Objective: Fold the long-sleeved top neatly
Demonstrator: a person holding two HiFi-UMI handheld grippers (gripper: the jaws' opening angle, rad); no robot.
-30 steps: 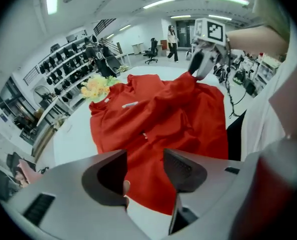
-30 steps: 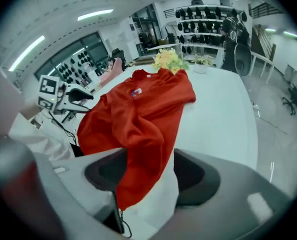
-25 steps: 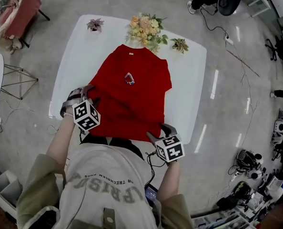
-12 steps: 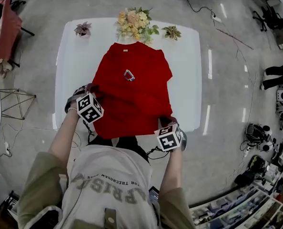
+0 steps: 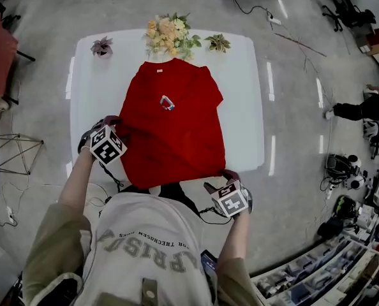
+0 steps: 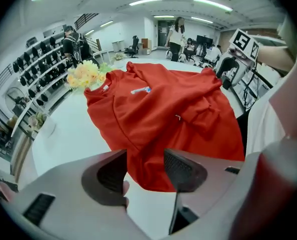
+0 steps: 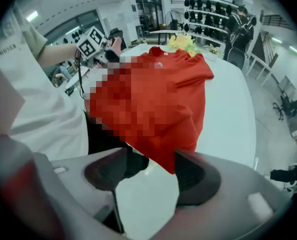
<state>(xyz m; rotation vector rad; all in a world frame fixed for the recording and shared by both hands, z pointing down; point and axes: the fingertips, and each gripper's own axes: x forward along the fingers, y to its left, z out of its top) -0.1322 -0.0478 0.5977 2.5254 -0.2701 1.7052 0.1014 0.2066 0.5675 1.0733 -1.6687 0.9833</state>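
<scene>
A red long-sleeved top [image 5: 170, 126] lies flat on the white table [image 5: 247, 94], neck at the far side and sleeves folded in. My left gripper [image 5: 113, 123] is at the top's left edge. Its jaws stand open over a fold of red cloth [image 6: 153, 174], and the pads do not press it. My right gripper [image 5: 219, 179] is at the hem's near right corner. Its jaws have just been opening. The hem corner [image 7: 174, 159] hangs between the tips, free of the pads. The top [image 7: 183, 79] stretches away beyond them.
A bunch of flowers [image 5: 170, 34] and two small plants [image 5: 101, 45] [image 5: 217, 41] stand along the table's far edge. My own body is close against the near edge. A person's legs [image 5: 352, 110] and cluttered shelves [image 5: 330, 266] are at the right.
The right gripper has slid off the hem's right corner, toward the table's near edge. The left gripper has stayed at the top's left edge.
</scene>
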